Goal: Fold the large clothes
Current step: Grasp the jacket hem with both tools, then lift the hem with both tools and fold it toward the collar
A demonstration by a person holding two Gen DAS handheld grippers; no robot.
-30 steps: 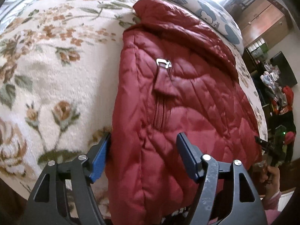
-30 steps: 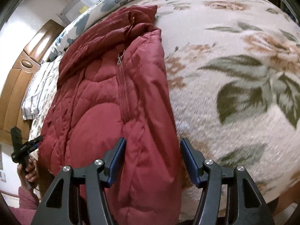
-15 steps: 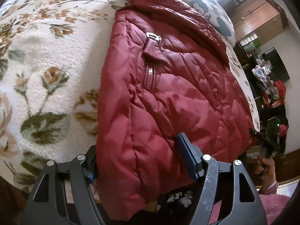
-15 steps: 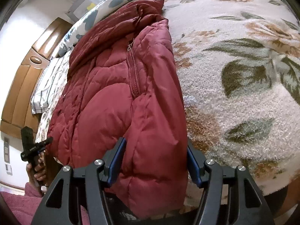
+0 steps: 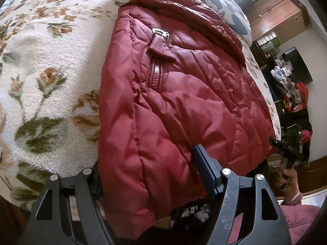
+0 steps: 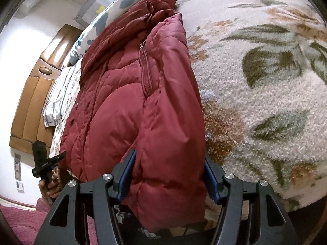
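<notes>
Red quilted jacket (image 5: 175,94) lies on the bed over a cream floral blanket (image 5: 40,65), collar toward the far pillow (image 5: 231,10), hem hanging past the near edge of the bed.

Writing: none legible on the jacket. The silver zip pull (image 5: 160,31) carries no readable mark. The pillow shows a blue cartoon print with a few letters beside it, too small to read.

Left tongs (image 5: 150,172): spread wide, straddling the hem at the jacket's left side. Right blue pad (image 5: 205,171) rests on top of the fabric; the left pad is hidden behind the fold, so contact there cannot be confirmed. Fabric fills the gap but appears unsqueezed.

Right tongs (image 6: 169,176): also spread, with the jacket's right hem corner bulging between the blue pads (image 6: 126,175). Both pads sit against the fabric's sides; probably just touching rather than pinching.

Each wrist view shows the other handheld tongs at the jacket's opposite corner, held in the person's hand (image 6: 50,185).

Edges: jacket's left edge runs straight, with open blanket beside it. In the right wrist view the jacket's right edge (image 6: 192,77) likewise borders wide bare blanket. A striped pillow (image 6: 59,100) and wooden headboard (image 6: 34,100) lie beyond. Wooden cabinets (image 5: 280,16) and cluttered shelves (image 5: 290,87) stand well apart from the bed.
</notes>
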